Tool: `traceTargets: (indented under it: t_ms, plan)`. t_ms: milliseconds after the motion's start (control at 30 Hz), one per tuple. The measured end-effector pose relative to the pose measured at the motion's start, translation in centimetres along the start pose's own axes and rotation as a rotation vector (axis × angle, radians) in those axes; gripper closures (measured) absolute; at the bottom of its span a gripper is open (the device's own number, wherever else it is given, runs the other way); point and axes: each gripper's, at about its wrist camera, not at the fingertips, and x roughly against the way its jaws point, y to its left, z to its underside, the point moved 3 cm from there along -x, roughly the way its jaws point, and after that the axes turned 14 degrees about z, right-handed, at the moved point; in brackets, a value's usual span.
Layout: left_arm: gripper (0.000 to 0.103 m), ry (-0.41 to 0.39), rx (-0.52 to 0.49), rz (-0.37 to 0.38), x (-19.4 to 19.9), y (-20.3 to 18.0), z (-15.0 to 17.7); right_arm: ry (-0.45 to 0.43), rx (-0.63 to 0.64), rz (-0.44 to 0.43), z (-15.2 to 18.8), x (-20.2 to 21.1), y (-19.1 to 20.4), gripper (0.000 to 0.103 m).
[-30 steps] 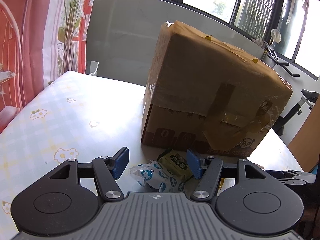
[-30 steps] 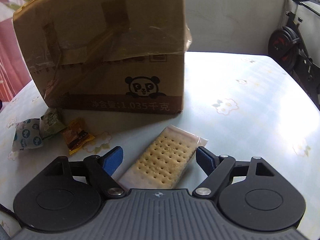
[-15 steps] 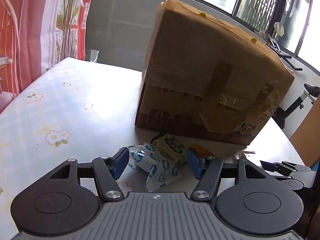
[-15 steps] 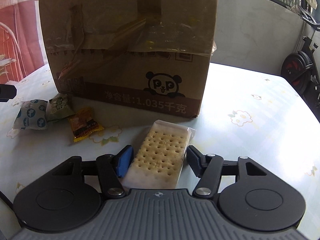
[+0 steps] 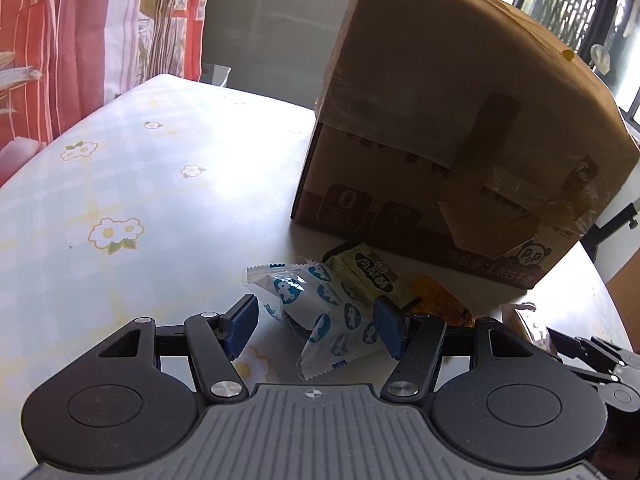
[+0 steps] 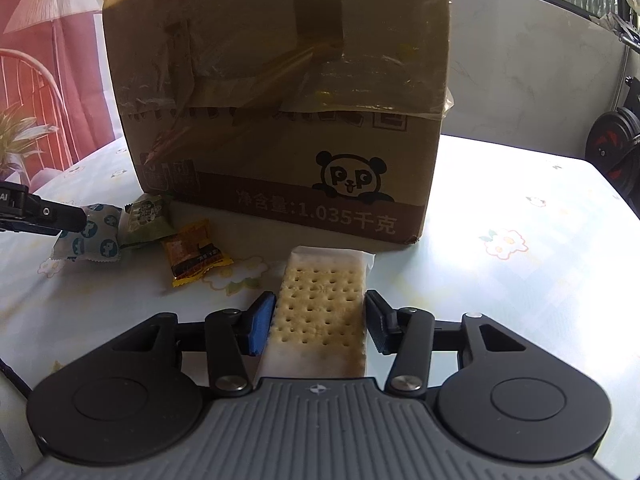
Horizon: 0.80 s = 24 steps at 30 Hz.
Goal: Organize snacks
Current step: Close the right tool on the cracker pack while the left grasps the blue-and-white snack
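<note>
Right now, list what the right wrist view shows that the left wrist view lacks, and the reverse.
Only the right wrist view shows the cracker pack between the right gripper jaws, plus the weight plates. Only the left wrist view shows the left gripper straddling the blue-and-white packet, with the red curtain behind. Both show the cardboard box, green packet and orange packet.

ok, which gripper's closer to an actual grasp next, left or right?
Right, probably. The right gripper is squared on the cracker pack, pads nearly touching both long edges. The left gripper straddles the blue-and-white packet, which lies skewed with a wider gap.
</note>
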Motion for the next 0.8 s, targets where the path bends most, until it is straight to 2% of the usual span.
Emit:
traceTargets:
  t_ms: [67,100,133,200,233,300,467,600,800]
  plan:
    - [0.039,0.005,0.021,0.004,-0.5,0.2,0.0,-0.001,-0.003,-0.004,0.0,0.0,-0.1,0.052]
    - [0.042,0.010,0.026,0.006,-0.8,0.3,0.1,0.000,-0.006,-0.007,0.0,0.0,-0.2,0.052]
    - [0.050,0.013,0.026,0.000,-1.0,0.3,0.2,0.000,-0.009,-0.010,0.0,0.1,-0.2,0.052]
    - [0.055,0.006,0.005,-0.002,-0.9,0.2,0.4,0.000,-0.013,-0.013,0.0,0.1,-0.4,0.052]
    - [0.062,-0.001,-0.004,0.000,-0.7,0.1,0.5,0.000,-0.014,-0.014,0.0,0.1,-0.4,0.052]
    - [0.065,-0.010,-0.023,-0.005,-0.3,-0.1,0.4,0.000,-0.016,-0.017,0.0,0.1,-0.4,0.052]
    - [0.069,-0.047,-0.072,0.020,1.3,-1.0,0.3,-0.006,-0.014,-0.043,0.0,0.5,-0.3,0.053]
    - [0.071,-0.068,-0.106,0.042,2.7,-1.7,0.1,-0.043,-0.052,-0.053,-0.1,1.5,-0.8,0.053]
    - [0.071,-0.042,-0.074,0.024,2.3,-0.8,0.7,-0.044,-0.066,-0.052,-0.1,1.8,-0.9,0.053]
